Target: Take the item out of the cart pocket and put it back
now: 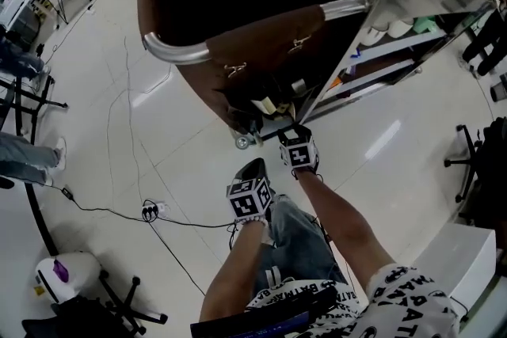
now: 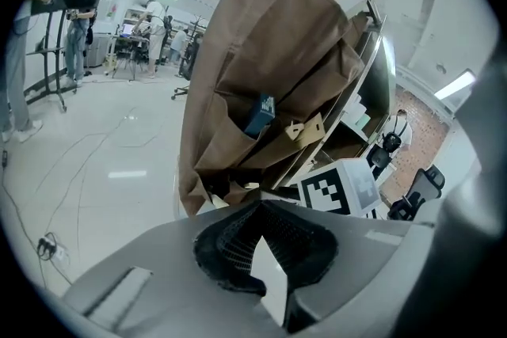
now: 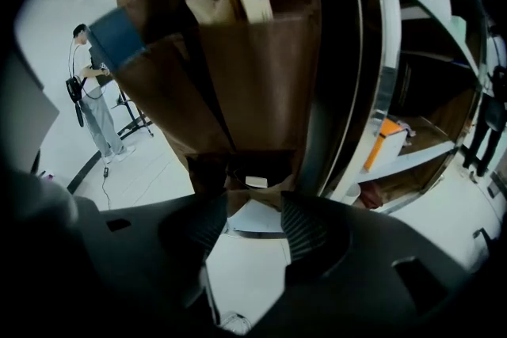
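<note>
The cart's brown fabric bag [image 1: 238, 20] hangs on a chrome rail, with pockets sewn on its side [image 2: 269, 91]. A blue box [image 2: 259, 115] sticks out of an upper pocket [image 3: 117, 36], and a tan cardboard piece [image 2: 305, 128] shows beside it. My right gripper [image 3: 253, 222] stands open just below the lowest pocket, where a small white item [image 3: 255, 182] shows in the dark opening; nothing is between its pads. In the head view it [image 1: 291, 137] points at the cart's bottom corner. My left gripper [image 2: 260, 206] is shut and empty, and hangs back [image 1: 252, 174] from the cart.
The cart's chrome frame [image 3: 379, 75] holds side shelves with an orange item [image 3: 379, 142] and white goods [image 1: 388, 32]. A cart wheel [image 1: 242, 142] stands near the grippers. A cable and plug [image 1: 150, 210] lie on the white floor. Office chairs [image 1: 475, 162] and people stand around.
</note>
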